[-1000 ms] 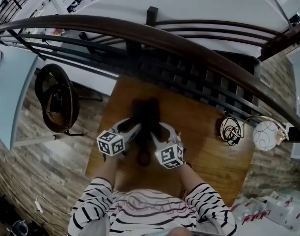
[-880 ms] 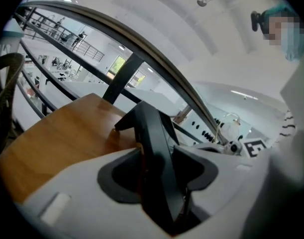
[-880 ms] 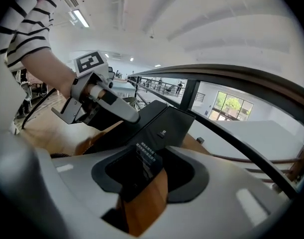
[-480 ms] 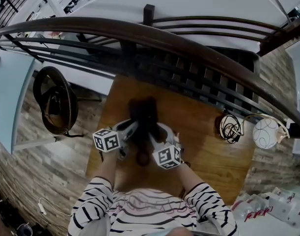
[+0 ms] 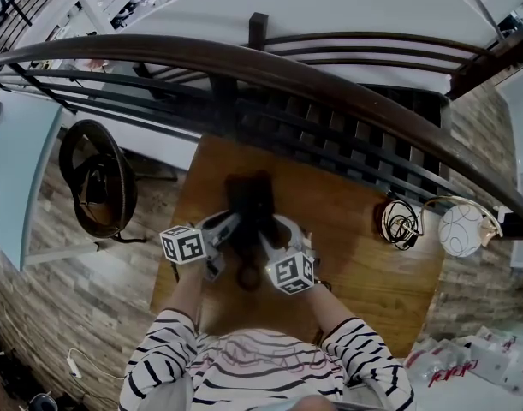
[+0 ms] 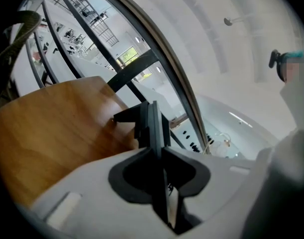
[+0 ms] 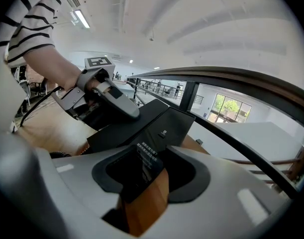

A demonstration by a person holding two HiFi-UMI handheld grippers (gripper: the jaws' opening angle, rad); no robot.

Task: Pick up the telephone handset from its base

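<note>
- A wooden table [image 5: 364, 255] is standing against a dark railing [image 5: 329, 75].
- The black telephone [image 5: 254, 197] is lying mid-table. Its handset [image 5: 242, 221] is blending into the dark mass, with the long axis running from the person toward the railing.
- The left gripper [image 5: 234, 224], at its left, has just been closing its jaws; they are standing nearly together, nothing showing between.
- The right gripper [image 5: 275, 229] is flanking its right, a black printed slab [image 7: 148, 158] filling its mouth; whether its jaws are pressing, I cannot tell.

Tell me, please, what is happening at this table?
A person in a striped top holds a gripper in each hand at a black telephone on a wooden table. The left gripper has just been closing its jaws, which look together with nothing seen between them; the right gripper stands open around the telephone's corner. Nothing looks lifted yet.
</note>
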